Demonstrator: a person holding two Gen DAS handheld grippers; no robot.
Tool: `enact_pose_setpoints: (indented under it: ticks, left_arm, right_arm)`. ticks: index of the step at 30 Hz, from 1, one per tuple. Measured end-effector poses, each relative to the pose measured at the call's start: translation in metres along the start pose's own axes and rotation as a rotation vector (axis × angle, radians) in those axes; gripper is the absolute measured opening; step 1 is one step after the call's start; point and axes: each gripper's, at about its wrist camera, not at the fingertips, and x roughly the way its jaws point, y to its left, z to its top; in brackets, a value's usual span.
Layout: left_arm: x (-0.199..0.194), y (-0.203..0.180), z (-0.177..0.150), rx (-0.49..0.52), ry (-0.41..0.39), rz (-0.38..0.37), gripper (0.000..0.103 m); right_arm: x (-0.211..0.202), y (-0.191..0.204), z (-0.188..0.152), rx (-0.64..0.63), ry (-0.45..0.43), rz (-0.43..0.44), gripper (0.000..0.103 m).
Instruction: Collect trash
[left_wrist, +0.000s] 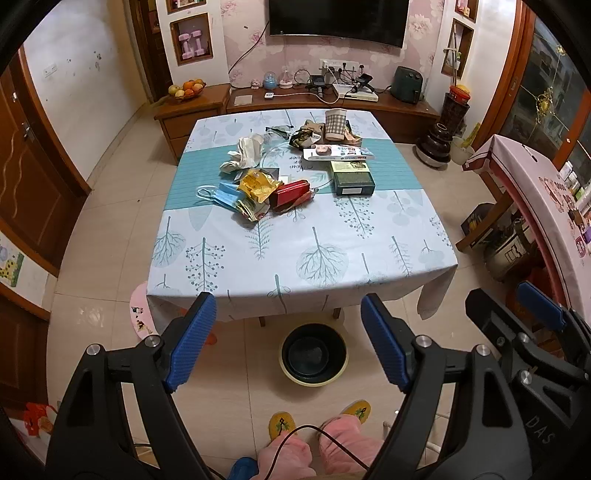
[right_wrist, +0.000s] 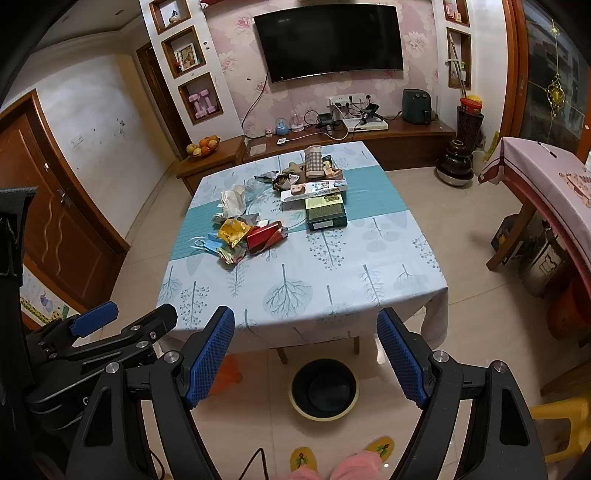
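Trash is shown scattered over the far half of a table covered by a leaf-printed cloth; a blue face mask, a yellow wrapper and a red box are seen clustered together at the left, with crumpled white paper just behind them; a dark green box is seen to the right, a long white carton behind it and a checked paper cup farthest back. A dark bin with a pale rim is seen on the floor tiles, before the table's near edge. The left gripper and right gripper are held short of the table, jaws spread wide, nothing between them.
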Motion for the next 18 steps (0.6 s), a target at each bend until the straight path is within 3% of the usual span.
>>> enact_pose_setpoints:
  ticks: [18]
  left_arm:
    - [0.0073,-0.0021,-0.0035,0.009,0.029,-0.013,0.078]
  right_arm:
    - [0.005,-0.0001,-0.0039,0.007,0.012,0.003,0.081]
